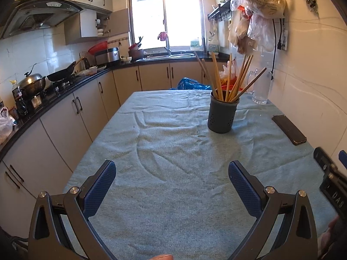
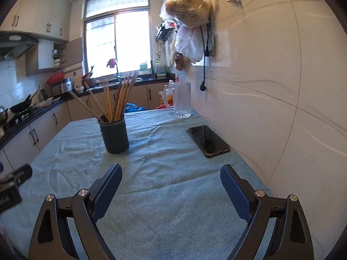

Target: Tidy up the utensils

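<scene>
A dark grey perforated holder stands upright on the teal tablecloth, past my left gripper and to its right. Several wooden chopsticks stand in it, fanned out. In the right wrist view the holder sits ahead and left, chopsticks leaning both ways. My left gripper is open and empty above the cloth. My right gripper is open and empty, well short of the holder. Part of the right gripper shows at the left wrist view's right edge.
A black phone lies flat near the right wall, also in the left wrist view. A glass mug stands at the table's far right. Plastic bags hang on the wall. A kitchen counter runs along the left.
</scene>
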Tool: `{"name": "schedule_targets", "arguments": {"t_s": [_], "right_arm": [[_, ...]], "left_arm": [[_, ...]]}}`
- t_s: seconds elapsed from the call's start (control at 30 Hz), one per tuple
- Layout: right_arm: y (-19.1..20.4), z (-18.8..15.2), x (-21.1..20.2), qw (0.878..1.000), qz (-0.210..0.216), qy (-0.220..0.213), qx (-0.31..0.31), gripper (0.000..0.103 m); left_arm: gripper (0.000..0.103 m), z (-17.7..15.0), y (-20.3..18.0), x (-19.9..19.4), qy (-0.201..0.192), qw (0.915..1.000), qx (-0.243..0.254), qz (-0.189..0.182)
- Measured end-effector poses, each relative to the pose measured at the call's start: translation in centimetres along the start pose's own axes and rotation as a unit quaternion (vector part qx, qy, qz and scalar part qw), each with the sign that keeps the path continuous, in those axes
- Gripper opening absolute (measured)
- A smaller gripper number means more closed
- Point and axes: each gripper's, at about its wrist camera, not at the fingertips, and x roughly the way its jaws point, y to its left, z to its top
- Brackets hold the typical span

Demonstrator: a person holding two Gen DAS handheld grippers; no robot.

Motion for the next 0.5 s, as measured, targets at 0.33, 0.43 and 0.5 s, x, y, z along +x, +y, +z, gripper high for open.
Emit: {"name": "schedule_targets", "arguments": {"t_s": [0.33,0.43,0.5], "right_arm": [[-0.2,0.3,1.6,1.000,-0.024,-0.004,0.009,0.095],[0.2,0.4,1.9,1.000,-0.027,-0.009,-0.004,0.095],[0.3,0.5,1.9,0.999,-0.031,-0.018,-0.012,0.095]], "left_arm": [[0.103,0.4,0.3,2.0,0.010,0.9999,-0.010,0.003],[0.103,0.7,0.4,2.4,0.010,0.9998,-0.015,-0.002],[0.103,0.9,0.4,2.5,0.008,0.9998,-0.017,-0.005]]}}
